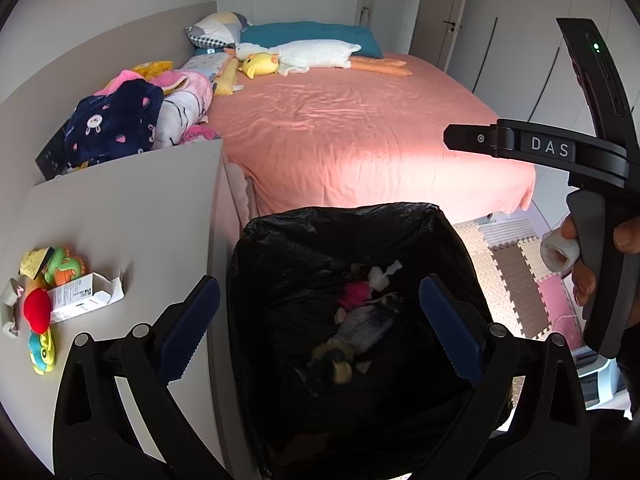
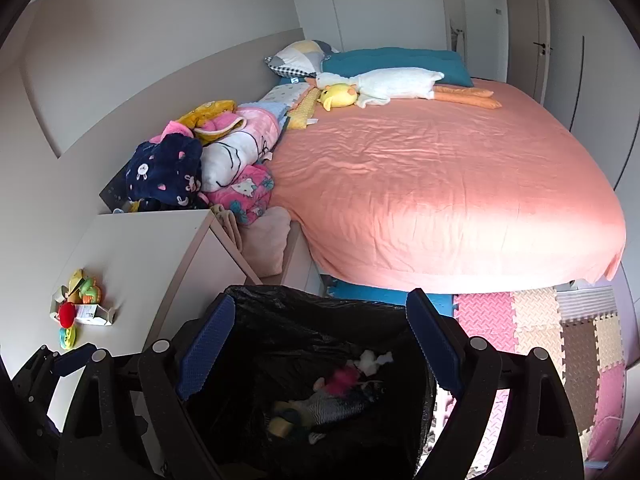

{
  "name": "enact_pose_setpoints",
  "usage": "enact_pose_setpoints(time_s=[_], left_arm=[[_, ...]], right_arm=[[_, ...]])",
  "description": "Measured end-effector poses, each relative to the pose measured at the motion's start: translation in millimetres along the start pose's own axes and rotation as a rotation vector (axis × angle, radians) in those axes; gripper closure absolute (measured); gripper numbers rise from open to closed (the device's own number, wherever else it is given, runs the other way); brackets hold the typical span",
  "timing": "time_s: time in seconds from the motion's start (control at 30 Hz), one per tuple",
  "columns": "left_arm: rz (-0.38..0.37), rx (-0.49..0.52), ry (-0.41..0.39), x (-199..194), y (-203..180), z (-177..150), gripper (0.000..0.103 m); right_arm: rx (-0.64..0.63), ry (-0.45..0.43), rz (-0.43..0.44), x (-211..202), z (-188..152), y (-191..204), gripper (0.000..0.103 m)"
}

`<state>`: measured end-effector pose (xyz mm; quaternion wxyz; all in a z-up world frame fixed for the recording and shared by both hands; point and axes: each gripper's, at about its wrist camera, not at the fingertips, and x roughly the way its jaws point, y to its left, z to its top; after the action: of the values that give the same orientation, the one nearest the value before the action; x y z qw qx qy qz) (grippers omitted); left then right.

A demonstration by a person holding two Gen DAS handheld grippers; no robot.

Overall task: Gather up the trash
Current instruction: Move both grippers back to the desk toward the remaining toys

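Observation:
A bin lined with a black bag [image 1: 280,232] stands below both grippers, also in the right wrist view [image 2: 280,304]. Inside lie a grey wrapper [image 1: 368,328], a pink scrap [image 1: 354,294] and white tissue [image 1: 380,276]. My left gripper [image 1: 320,328] is open and empty above the bin. My right gripper [image 2: 320,348] is open and empty above the bin too. A torn white carton [image 1: 80,298] lies on the white side table [image 1: 132,208] among small toys, left of the bin; it also shows in the right wrist view [image 2: 94,314].
A red plush toy [image 1: 37,310] and coloured plastic toys [image 1: 66,266] sit by the carton. A bed with a pink sheet [image 1: 360,128] lies beyond, with folded blankets [image 1: 132,116] and plush toys [image 1: 304,56]. Foam floor mats [image 2: 560,332] lie right of the bin.

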<state>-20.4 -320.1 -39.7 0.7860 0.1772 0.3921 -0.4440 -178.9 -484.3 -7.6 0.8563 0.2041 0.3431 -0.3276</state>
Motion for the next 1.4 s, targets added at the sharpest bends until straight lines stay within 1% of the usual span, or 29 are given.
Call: enact_pose_setpoints(time_s=[0.27,0.57,0.97,1.4], left_arm=[[0.023,-0.025,0.001,-3.8,9.1,-3.1,0.006],[0.08,-0.067,0.013,-13.0,35.1,-14.5,0.006],[0.169,-0.175,0.015,-31.0,92.0,-36.5,0.006],[0.289,-0.303,0.013,-50.0,157.1,-68.2,0.006]], right_arm=[[-0.014,0.004,0.011,2.7,0.9,7.9,0.015],[-0.057,0.016,0.055,13.8,0.2,38.0,0.015],[-0.148,0.057,0.132,33.6,-5.4,102.5,0.015],[-0.291,0.119,0.211,59.7,-14.5,181.4,0.015]])
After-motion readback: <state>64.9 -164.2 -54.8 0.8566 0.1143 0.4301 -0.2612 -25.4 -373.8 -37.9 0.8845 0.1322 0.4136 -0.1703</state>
